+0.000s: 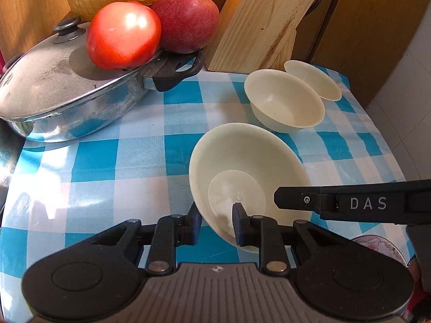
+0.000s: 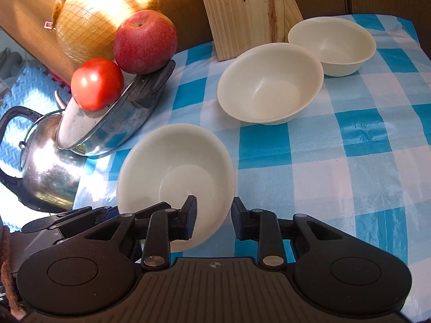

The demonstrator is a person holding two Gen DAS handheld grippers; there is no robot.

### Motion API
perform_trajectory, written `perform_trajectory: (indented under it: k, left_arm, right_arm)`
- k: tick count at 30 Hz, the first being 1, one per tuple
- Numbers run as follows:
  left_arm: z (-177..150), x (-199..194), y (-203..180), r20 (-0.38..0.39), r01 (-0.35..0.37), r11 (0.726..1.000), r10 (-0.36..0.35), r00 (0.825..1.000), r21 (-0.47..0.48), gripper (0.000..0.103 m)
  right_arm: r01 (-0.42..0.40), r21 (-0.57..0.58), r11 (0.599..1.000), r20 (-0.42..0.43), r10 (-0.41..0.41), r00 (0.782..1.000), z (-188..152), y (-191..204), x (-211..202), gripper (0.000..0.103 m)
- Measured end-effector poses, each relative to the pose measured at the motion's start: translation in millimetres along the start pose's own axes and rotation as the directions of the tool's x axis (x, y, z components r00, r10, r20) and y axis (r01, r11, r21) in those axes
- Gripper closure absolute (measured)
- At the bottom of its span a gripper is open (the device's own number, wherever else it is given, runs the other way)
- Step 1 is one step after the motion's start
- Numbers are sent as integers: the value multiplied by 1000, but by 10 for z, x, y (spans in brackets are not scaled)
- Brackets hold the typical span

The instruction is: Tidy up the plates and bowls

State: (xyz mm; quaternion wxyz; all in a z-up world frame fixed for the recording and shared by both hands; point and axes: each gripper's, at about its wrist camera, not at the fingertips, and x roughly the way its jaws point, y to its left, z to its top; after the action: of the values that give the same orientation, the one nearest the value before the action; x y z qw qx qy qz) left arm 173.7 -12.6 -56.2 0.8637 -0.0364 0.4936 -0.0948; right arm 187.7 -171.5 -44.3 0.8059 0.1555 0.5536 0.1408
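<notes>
Three cream bowls are on the blue-and-white checked tablecloth. The nearest bowl (image 1: 242,167) (image 2: 177,167) is tilted and held at its rim by both grippers. My left gripper (image 1: 216,219) is shut on its near left rim, one finger inside and one outside. My right gripper (image 2: 212,215) straddles its right rim, with the left finger inside the bowl and the right finger outside; its finger also shows in the left wrist view (image 1: 350,202). A second bowl (image 1: 285,102) (image 2: 269,80) and a third bowl (image 1: 312,80) (image 2: 332,44) stand upright behind, close together.
A steel lidded pan (image 1: 62,94) (image 2: 113,123) at the left carries a tomato (image 1: 122,40) and an apple (image 1: 188,18), with a netted pomelo (image 2: 99,18) behind. A wooden board (image 1: 261,24) leans at the back. A kettle (image 2: 43,167) stands left. A patterned plate (image 1: 377,245) lies near right.
</notes>
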Motion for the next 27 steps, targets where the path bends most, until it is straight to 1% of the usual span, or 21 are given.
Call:
perform_trajectory:
  k: [2, 4, 6, 8, 11, 14, 17, 20, 22, 27]
  left_arm:
    - [-16, 2, -19, -12, -16, 1000, 16, 1000, 7, 84]
    - [-43, -107, -8, 1, -25, 1000, 25, 1000, 4, 84]
    - [-53, -230, -18, 31, -33, 999, 33, 999, 4, 83]
    - [-61, -359, -23, 70, -40, 999, 41, 997, -6, 79]
    - [-101, -505, -16, 107, -64, 997, 67, 992, -32, 74]
    - [-97, -597, -40, 111, -107, 993, 112, 987, -50, 74]
    - [15, -670, -193, 144, -134, 991, 136, 980, -22, 72]
    - [140, -601, -327, 169, -136, 991, 134, 977, 2, 69]
    - [221, -494, -375, 167, -136, 991, 133, 977, 4, 69]
    - [434, -266, -444, 157, -119, 993, 117, 981, 3, 69]
  right_arm:
    - [30, 2, 1000, 8, -30, 1000, -28, -37, 2, 58]
    - [41, 9, 999, 17, -41, 999, -27, -88, -35, 53]
    - [26, 37, 999, 38, -27, 999, -8, -145, -134, 41]
    - [19, 41, 999, 80, -22, 997, 11, -179, -275, 34]
    - [4, 62, 998, 131, -12, 991, 32, -289, -474, 34]
    - [-2, 93, 996, 162, -13, 987, 62, -402, -574, 34]
    - [-3, 113, 994, 197, -19, 980, 100, -485, -681, 34]
    - [-7, 132, 991, 236, -24, 972, 130, -531, -775, 30]
    - [-11, 143, 990, 241, -24, 970, 142, -554, -769, 30]
    - [30, 157, 987, 251, -69, 966, 202, -549, -664, 30]
